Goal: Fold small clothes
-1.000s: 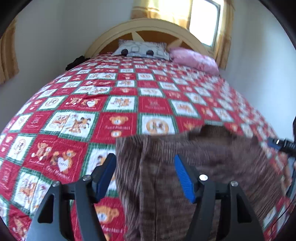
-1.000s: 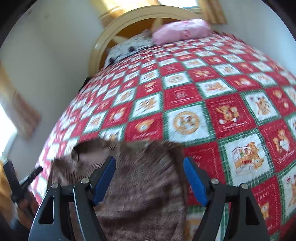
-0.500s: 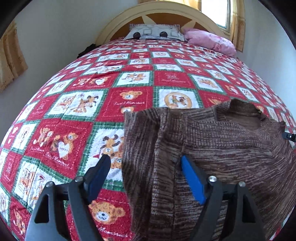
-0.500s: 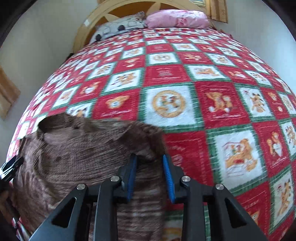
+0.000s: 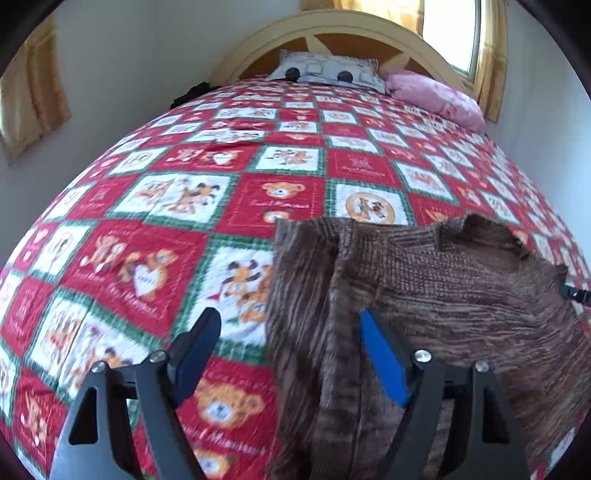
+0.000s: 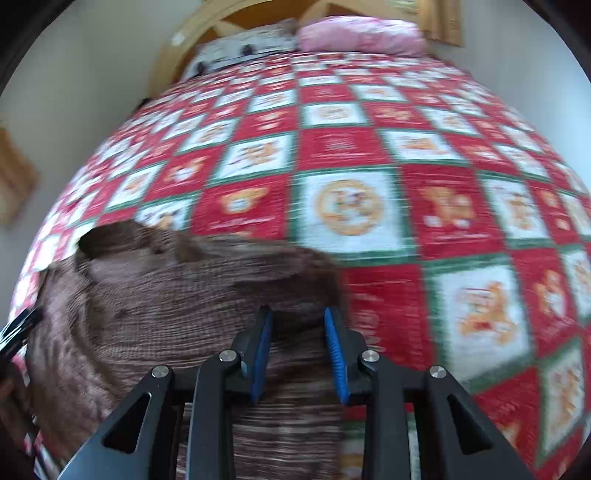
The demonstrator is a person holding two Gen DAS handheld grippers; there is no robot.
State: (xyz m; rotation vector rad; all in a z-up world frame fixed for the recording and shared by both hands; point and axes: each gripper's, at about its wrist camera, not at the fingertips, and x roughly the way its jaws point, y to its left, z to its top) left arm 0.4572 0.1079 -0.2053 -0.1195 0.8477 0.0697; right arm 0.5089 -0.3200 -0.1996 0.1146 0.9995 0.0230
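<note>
A brown knitted sweater [image 5: 461, 295] lies spread on the red and white teddy-bear quilt [image 5: 184, 206], neck opening toward the headboard. My left gripper [image 5: 288, 317] hovers open over the sweater's left edge. That edge runs between the fingers, one pad over the quilt and one over the knit, neither pressing. In the right wrist view the sweater [image 6: 166, 302] fills the lower left. My right gripper [image 6: 297, 314] has its jaws drawn narrow on a bunched fold at the sweater's right edge, with fabric between the blue pads.
The quilt [image 6: 369, 147] stretches far ahead and to both sides. A grey patterned pillow [image 5: 325, 72] and a pink pillow [image 5: 436, 98] lie by the curved wooden headboard [image 5: 332, 33]. A dark object [image 5: 192, 94] sits at the bed's far left edge. Walls flank the bed.
My right gripper's jaws went from wide apart to narrow on the sweater's right edge. The left jaws spread a little wider. Both grippers sank closer to the bed.
</note>
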